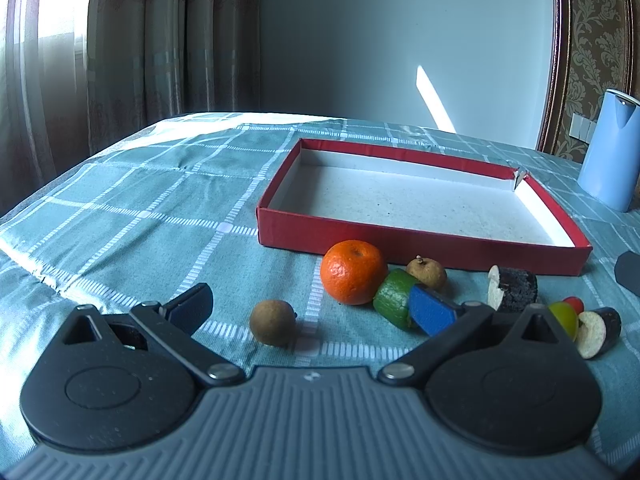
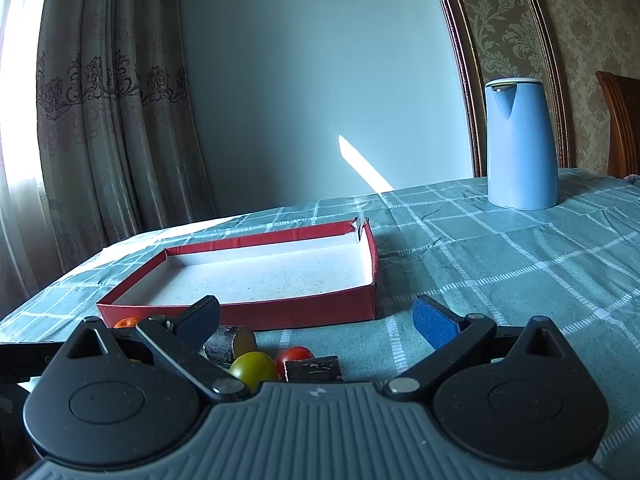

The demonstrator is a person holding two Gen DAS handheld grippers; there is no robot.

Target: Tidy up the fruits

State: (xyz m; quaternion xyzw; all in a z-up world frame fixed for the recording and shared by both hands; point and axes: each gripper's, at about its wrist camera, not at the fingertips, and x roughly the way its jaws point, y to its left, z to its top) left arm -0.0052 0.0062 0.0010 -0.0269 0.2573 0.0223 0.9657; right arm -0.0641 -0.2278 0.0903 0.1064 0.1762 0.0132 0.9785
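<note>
A teal checked cloth covers our counter (image 1: 120,208), and the red box (image 1: 400,244) sits empty. Both claws are spread, holding nothing: left claw (image 1: 312,304), right claw (image 2: 316,320). We should straddle the brown longan (image 1: 273,322), a small, round, dull-skinned fruit just ahead, and pinch it gently across its middle.

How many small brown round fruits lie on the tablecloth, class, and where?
2. One brown fruit lies alone, left of the orange. The other sits between the orange and the red box. More may hide behind the tongs.
</note>
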